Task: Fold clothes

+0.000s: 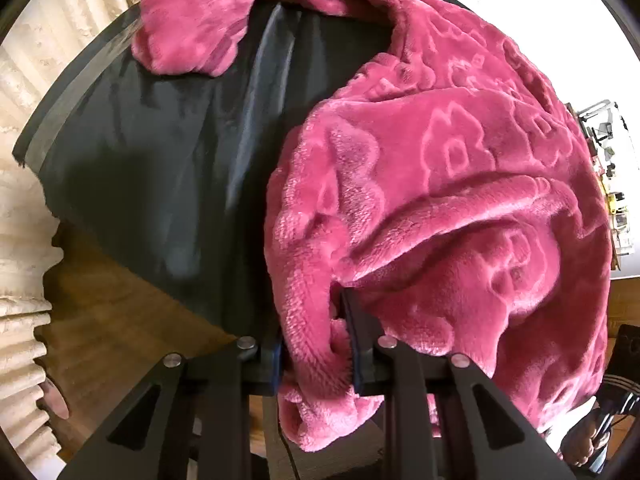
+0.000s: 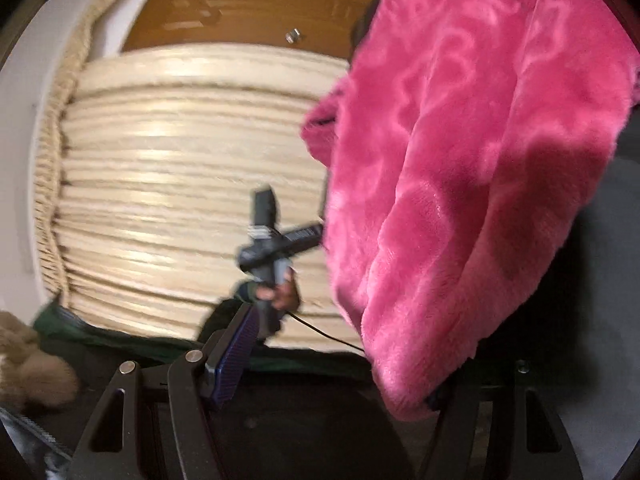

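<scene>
A pink fleece garment (image 1: 432,184) with an embossed flower pattern lies bunched over a dark cloth-covered table (image 1: 152,168). My left gripper (image 1: 316,344) is shut on a fold of its near edge, with fleece bulging between the pads. In the right wrist view the same pink fleece (image 2: 472,168) hangs in front of the camera and drapes over the right finger, which is hidden. My right gripper (image 2: 332,360) stands wide open, its left pad (image 2: 234,348) bare. The other hand-held gripper (image 2: 272,240) shows past it.
A cream ribbed cover (image 2: 192,184) fills the background, and it also shows in the left wrist view (image 1: 24,240). A wooden floor (image 1: 120,312) lies below the table. A brown furry item (image 2: 28,368) sits at the lower left. A cluttered shelf (image 1: 608,168) stands at the far right.
</scene>
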`<action>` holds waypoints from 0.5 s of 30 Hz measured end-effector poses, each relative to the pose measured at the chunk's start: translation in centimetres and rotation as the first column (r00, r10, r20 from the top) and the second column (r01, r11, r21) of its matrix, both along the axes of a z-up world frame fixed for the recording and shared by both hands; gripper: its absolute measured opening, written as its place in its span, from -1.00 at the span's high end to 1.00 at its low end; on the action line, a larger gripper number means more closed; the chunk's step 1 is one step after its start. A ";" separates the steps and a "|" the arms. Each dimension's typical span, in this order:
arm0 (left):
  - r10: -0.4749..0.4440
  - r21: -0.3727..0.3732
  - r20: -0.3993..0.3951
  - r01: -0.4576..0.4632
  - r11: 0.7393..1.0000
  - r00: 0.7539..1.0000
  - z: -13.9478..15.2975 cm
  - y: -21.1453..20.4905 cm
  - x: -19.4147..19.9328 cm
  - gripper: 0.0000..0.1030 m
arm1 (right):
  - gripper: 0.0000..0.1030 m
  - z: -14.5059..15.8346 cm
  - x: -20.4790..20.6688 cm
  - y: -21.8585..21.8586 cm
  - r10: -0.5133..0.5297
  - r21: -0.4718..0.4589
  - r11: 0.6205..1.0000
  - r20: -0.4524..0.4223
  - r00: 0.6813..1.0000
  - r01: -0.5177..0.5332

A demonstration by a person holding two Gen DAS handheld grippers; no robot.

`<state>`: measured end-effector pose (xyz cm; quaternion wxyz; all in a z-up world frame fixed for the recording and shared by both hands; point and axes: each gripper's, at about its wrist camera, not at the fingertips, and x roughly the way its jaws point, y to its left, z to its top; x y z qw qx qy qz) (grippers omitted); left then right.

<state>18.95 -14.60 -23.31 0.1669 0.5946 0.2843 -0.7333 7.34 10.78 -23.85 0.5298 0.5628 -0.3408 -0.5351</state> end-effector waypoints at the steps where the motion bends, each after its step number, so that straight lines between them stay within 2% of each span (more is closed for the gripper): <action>1: 0.007 0.005 -0.006 -0.007 1.000 1.000 0.0 -0.2 0.2 0.48 | -0.37 0.0 -0.2 0.1 -0.018 0.014 1.000 -0.011 1.000 0.018; 4: 0.020 0.006 -0.018 -0.020 1.000 1.000 0.0 -0.5 0.4 0.46 | -0.37 -0.3 -1.0 0.1 -0.066 0.084 0.994 -0.051 0.996 0.070; 7: 0.033 -0.003 -0.011 -0.033 0.999 0.999 -0.2 -0.2 0.3 0.40 | -0.37 -1.1 -2.0 -1.8 -0.112 0.183 0.975 -0.091 0.990 0.127; 10: 0.038 -0.011 -0.003 -0.038 0.999 0.999 -0.4 0.8 0.0 0.40 | -0.37 -2.0 -2.6 -3.9 -0.108 0.258 0.957 -0.104 0.989 0.132; 13: -0.007 -0.048 0.019 0.007 0.999 1.000 -0.2 1.3 0.2 0.40 | -0.37 -2.6 -2.9 -5.1 -0.049 0.229 0.972 -0.055 0.997 0.061; 15: -0.042 -0.070 0.039 0.045 0.997 0.998 -0.1 1.6 0.5 0.40 | -0.37 -2.9 -2.4 -6.5 0.036 0.188 0.982 -0.016 0.999 -0.032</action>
